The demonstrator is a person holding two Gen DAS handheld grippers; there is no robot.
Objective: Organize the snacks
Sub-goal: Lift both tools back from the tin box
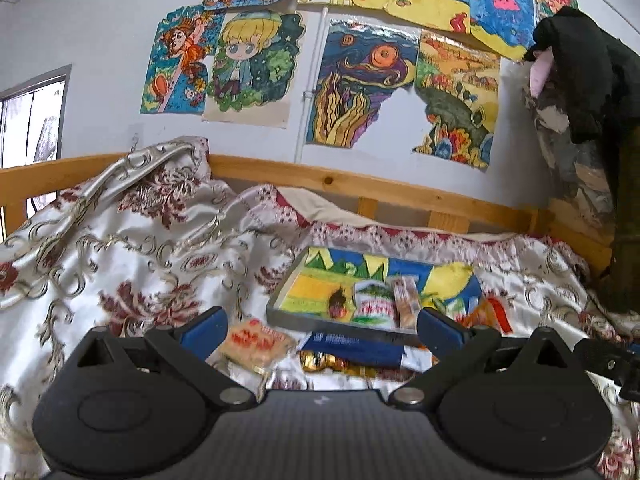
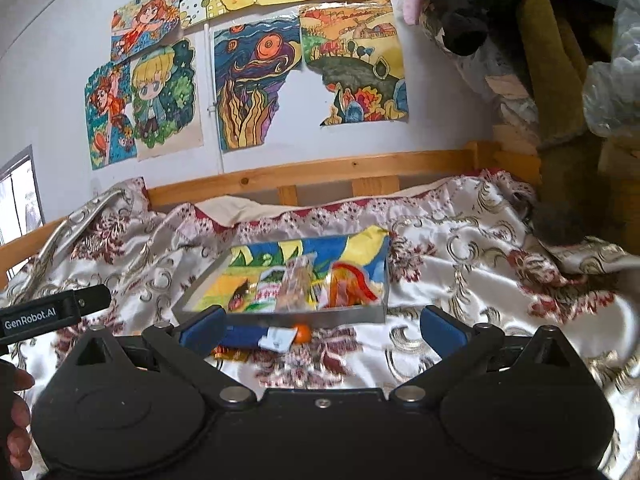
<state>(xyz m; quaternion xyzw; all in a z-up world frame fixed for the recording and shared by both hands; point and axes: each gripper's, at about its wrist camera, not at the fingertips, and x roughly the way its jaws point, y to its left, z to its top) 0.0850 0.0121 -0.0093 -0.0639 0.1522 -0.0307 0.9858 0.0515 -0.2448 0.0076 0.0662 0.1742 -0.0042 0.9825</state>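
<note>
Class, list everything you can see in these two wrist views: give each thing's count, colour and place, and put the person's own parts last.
tray: one, grey rim, colourful drawing inside, on the bedspread.
snack packets in tray: several, red, white, orange, along its near side.
red-and-clear packet: one, on the bedspread, left of the tray.
blue packet: one, in front of the tray.
gold wrapper: one, beneath the blue packet.
small orange item: one, by the tray's front rim.
bedspread: one, white and maroon.
bed rail: one, wood.
drawings: many, multicoloured, on the wall.
left gripper: open, empty.
right gripper: open, empty.
hand: left edge of right view.
</note>
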